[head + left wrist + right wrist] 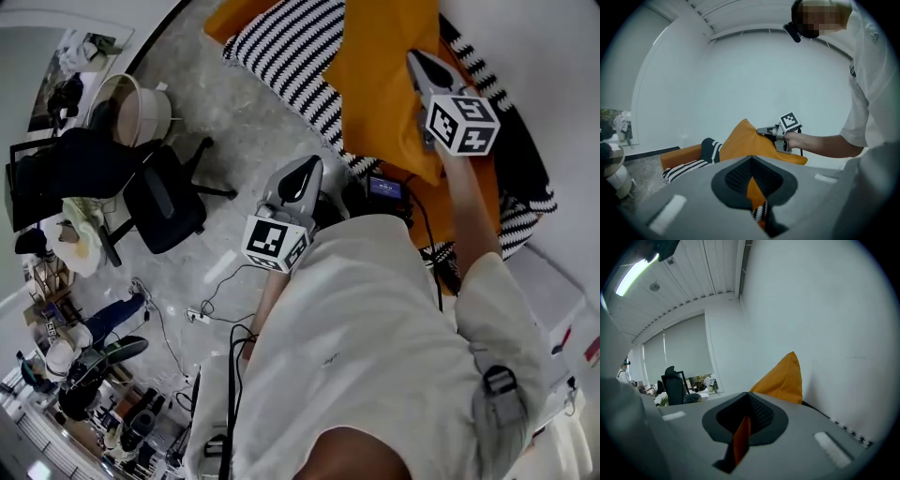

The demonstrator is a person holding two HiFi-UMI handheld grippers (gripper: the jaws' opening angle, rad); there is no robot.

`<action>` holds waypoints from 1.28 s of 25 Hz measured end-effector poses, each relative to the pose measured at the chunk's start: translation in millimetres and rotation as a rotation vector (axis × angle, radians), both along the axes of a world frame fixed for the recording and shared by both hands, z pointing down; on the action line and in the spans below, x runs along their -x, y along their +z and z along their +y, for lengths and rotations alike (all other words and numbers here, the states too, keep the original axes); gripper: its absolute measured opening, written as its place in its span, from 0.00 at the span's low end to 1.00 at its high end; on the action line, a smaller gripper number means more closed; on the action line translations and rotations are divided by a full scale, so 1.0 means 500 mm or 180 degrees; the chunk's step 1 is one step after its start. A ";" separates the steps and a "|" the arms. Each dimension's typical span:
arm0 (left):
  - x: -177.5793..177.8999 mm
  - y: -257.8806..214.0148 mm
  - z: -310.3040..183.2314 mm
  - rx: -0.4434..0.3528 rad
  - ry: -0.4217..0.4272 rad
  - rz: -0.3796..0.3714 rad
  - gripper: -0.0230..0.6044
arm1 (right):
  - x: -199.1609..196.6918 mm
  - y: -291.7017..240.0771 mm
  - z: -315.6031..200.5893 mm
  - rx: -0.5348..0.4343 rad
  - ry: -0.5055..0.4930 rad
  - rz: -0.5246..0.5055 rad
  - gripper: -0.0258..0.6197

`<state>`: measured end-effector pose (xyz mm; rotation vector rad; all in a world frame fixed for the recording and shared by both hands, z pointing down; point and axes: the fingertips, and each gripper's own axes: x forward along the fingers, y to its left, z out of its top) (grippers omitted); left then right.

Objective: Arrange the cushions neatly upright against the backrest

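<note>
Looking down from the head view, a grey stone-patterned floor (244, 122) is seen, with a black office chair (164, 202), a pale round tub (141, 112) and a power strip (198, 317) with loose cables on it. An orange sofa (234, 14) is set along a white wall (740, 84) and is covered by a black-and-white striped throw (291, 52). The orange cushion (384, 84) is held above the throw, near the wall, with 1 corner pointed upward (the backrest itself cannot be made out).

The right gripper (414, 58) is closed on the cushion's edge: in the right gripper view a sliver of orange fabric is pinched between its 2 jaws. The left gripper (307, 167) is carried apart from the cushion, over the floor beside the throw's edge. Its 2 jaws are drawn together to a thin slit, and nothing is gripped between them.

Only in the left gripper view are the right gripper's tip on the cushion's side and the person's bare forearm (820, 143) shown from the side. Only in the right gripper view are a window with a lowered blind (686, 348), a boarded ceiling and a lit strip lamp (633, 270) shown. The power strip and its cables are shown by the head view alone.
</note>
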<state>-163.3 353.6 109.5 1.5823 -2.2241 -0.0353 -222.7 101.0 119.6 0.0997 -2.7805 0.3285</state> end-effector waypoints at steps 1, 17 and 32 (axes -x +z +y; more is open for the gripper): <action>0.012 0.002 0.005 -0.0004 -0.0027 0.0008 0.04 | 0.016 0.004 0.004 0.0003 -0.0023 0.0004 0.08; 0.300 -0.004 0.102 -0.0152 -0.0057 0.0141 0.04 | 0.282 0.023 0.074 -0.0069 0.0015 0.0210 0.08; 0.564 0.015 0.251 -0.0227 0.0230 0.0223 0.04 | 0.499 0.046 0.166 0.0220 0.0614 0.0111 0.08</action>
